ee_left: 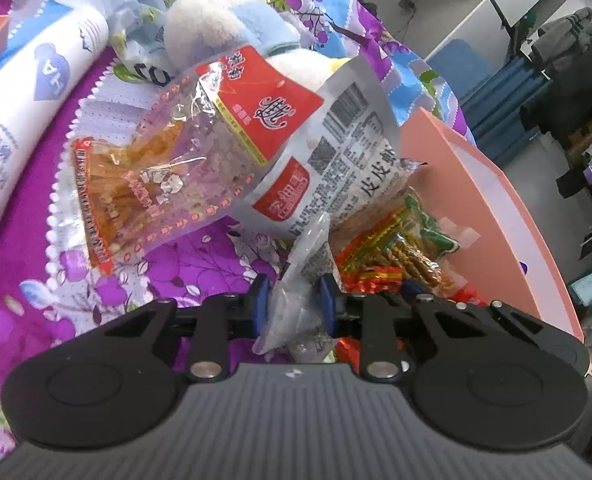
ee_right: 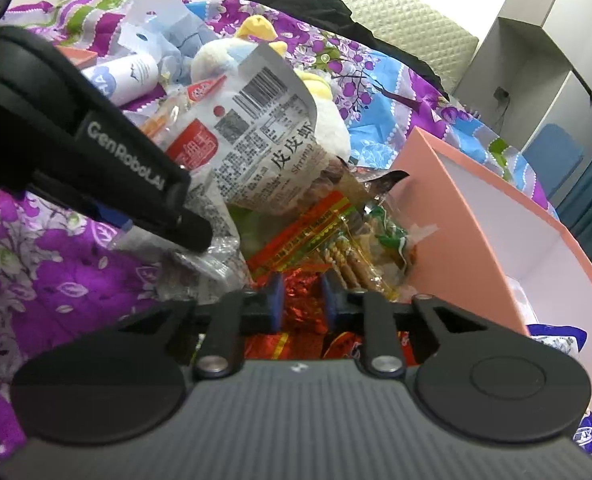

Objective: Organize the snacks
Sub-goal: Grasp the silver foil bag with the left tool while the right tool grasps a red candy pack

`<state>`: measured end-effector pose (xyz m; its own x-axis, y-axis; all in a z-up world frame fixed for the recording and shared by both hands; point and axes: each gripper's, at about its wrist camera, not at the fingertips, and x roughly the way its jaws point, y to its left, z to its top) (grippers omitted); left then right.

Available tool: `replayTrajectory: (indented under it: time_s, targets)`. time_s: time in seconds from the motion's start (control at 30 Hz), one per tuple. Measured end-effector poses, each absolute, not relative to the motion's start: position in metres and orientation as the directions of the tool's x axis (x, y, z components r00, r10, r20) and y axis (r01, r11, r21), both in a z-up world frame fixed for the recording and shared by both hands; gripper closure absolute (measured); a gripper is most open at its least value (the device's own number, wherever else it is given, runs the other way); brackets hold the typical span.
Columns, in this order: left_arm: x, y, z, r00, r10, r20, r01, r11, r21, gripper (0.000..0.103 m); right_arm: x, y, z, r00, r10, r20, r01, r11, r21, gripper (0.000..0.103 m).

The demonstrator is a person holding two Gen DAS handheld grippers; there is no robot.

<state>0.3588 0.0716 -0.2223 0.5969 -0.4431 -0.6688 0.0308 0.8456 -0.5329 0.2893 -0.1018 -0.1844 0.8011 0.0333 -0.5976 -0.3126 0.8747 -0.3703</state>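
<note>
clearly the left tool [ee_left: 293,298] is clamped on one clear snack bag [ee_left: 304,280], its two blue pads pressing the crinkled film just beside the pink box [ee_left: 508,208]. the right tool [ee_right: 300,296] has its pads closed on one red foil packet [ee_right: 304,300] at the box's mouth. one shrimp snack bag [ee_right: 255,136] leans against one plush toy [ee_left: 223,28] on the floral bedsheet [ee_left: 199,264]; one white bottle [ee_left: 27,108] lies nearby.
</note>
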Motion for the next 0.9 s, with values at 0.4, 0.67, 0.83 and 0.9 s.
replayTrajectory:
  time_s: [0.4, 0.67, 0.83, 0.9]
  targets:
    - [0.294, 0.073, -0.192, 0.655, -0.299, -0.694, -0.038, 0.904, -0.425, 0.077, 0.252, -0.116, -0.163, 0.770, 0.129, -0.625, -0.330, 0.918, -0.218, 0.098]
    - [0.265, 0.089, -0.189, 0.671, -0.242, -0.700, -0.085, 0.914, -0.397, 0.077, 0.238, -0.125, -0.172, 0.776, 0.092, -0.624, -0.238, 0.959, -0.154, 0.048]
    - [0.252, 0.096, -0.182, 0.690, -0.202, -0.695, -0.124, 0.913, -0.388, 0.078, 0.245, -0.121, -0.190, 0.766, 0.072, -0.639, -0.219, 0.963, -0.154, 0.049]
    - [0.246, 0.098, -0.177, 0.696, -0.185, -0.694, -0.128, 0.919, -0.374, 0.079, 0.249, -0.120, -0.197, 0.758, 0.056, -0.650, -0.204, 0.967, -0.155, 0.052]
